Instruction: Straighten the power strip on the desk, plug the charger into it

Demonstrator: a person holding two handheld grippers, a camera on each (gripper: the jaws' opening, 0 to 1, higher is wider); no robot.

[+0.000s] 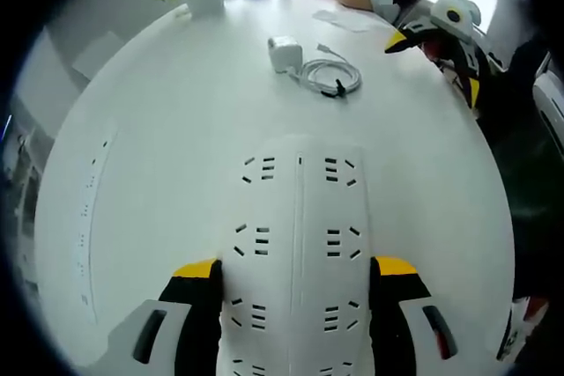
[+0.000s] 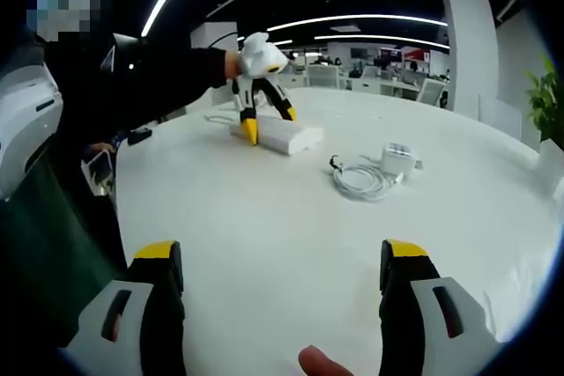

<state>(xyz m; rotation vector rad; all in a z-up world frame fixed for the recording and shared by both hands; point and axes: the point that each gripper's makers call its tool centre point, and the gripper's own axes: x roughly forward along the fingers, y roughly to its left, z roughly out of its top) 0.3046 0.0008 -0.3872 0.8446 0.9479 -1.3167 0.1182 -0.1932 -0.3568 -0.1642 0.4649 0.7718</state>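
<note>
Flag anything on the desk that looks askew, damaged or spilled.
Nothing stands out. The power strip lies flat between the left gripper's jaws; the charger and its coiled cable sit neatly beyond it. No damage or spill shows.

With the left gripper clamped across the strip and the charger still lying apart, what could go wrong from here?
The left gripper grips the power strip across its width near one end, so turning it may make it pivot or slip. The charger trails a coiled cable, which could drag or snag when the open right gripper lifts it.
</note>
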